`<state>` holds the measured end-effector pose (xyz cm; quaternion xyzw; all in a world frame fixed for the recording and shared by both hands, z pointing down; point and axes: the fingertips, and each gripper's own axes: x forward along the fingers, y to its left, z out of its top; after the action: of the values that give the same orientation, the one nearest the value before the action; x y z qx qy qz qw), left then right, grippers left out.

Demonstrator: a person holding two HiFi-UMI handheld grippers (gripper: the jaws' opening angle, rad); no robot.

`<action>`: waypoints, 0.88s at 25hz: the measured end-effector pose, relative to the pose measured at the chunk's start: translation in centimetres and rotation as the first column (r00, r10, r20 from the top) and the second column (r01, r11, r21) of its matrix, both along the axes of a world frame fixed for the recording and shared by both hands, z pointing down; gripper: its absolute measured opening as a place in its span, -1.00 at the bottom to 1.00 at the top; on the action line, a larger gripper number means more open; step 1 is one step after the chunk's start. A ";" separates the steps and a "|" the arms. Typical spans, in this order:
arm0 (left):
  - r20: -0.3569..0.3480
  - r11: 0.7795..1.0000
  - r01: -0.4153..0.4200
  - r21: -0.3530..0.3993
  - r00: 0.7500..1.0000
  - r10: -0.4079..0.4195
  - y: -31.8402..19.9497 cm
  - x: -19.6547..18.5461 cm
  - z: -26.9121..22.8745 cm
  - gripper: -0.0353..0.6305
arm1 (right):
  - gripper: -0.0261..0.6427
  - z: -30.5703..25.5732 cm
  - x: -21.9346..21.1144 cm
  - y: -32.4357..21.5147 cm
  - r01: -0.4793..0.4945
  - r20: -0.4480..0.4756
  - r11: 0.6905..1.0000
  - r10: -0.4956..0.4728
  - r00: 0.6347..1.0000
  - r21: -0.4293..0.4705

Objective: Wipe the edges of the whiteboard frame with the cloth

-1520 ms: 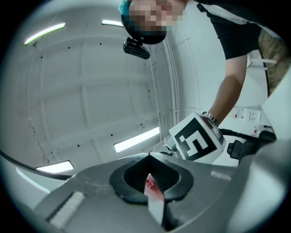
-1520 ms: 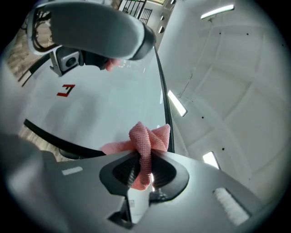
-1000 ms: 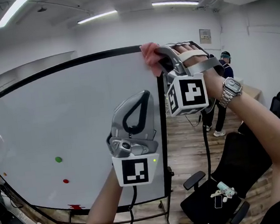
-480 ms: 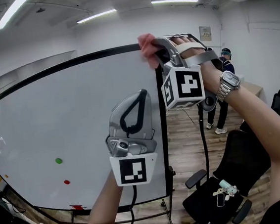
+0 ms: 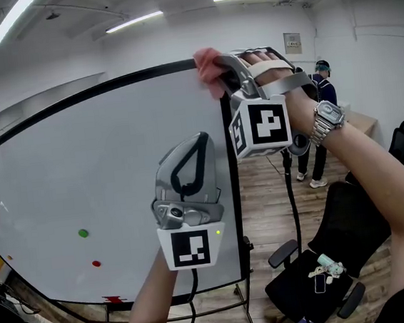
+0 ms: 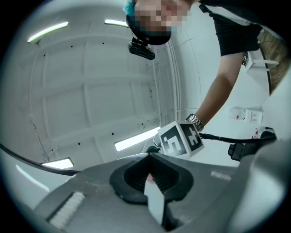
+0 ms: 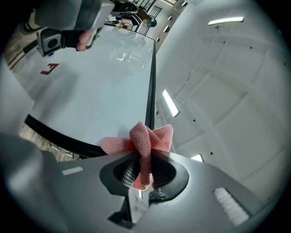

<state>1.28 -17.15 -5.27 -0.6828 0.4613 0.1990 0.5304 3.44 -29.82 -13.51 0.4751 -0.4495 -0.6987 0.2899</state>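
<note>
Right hand-held gripper (image 5: 224, 83) clenched on pink cloth (image 5: 207, 69), cloth touching frame (image 5: 233, 168) corner just ahead, left hand-held gripper (image 5: 201, 139) clenched empty, below it

Crumpled pink cloth (image 5: 209, 70) at whiteboard frame (image 5: 234, 182) corner

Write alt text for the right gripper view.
The right tool grips a bunched pink cloth at the corner of the whiteboard's black frame. The white board surface stretches away beyond, under ceiling lights.
</note>
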 end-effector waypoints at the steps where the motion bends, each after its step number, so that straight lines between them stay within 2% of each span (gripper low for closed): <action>1: -0.004 1.000 -0.003 0.000 1.000 0.003 0.0 -0.1 0.0 -0.90 | -0.78 0.1 0.0 0.0 -0.001 -0.004 1.000 0.001 1.000 0.000; 6: -0.003 1.000 -0.005 0.014 1.000 0.005 0.4 -0.2 0.2 -0.90 | -0.78 1.0 0.3 -0.1 -0.011 -0.017 1.000 0.011 1.000 -0.002; 15: 0.000 1.000 0.011 -0.029 1.000 -0.011 -0.4 -0.3 1.9 -0.90 | -0.78 2.1 0.3 -0.2 -0.013 -0.016 1.000 0.012 1.000 -0.015; 22: 0.005 0.999 0.012 -0.031 1.000 -0.012 -0.3 -0.1 2.3 -0.90 | -0.78 2.9 0.3 -0.2 -0.011 -0.010 1.000 0.011 1.000 -0.027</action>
<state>1.16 -17.41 -3.00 -0.6887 0.4670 0.1871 0.5221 3.73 -30.03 -10.65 0.4703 -0.4548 -0.6932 0.3023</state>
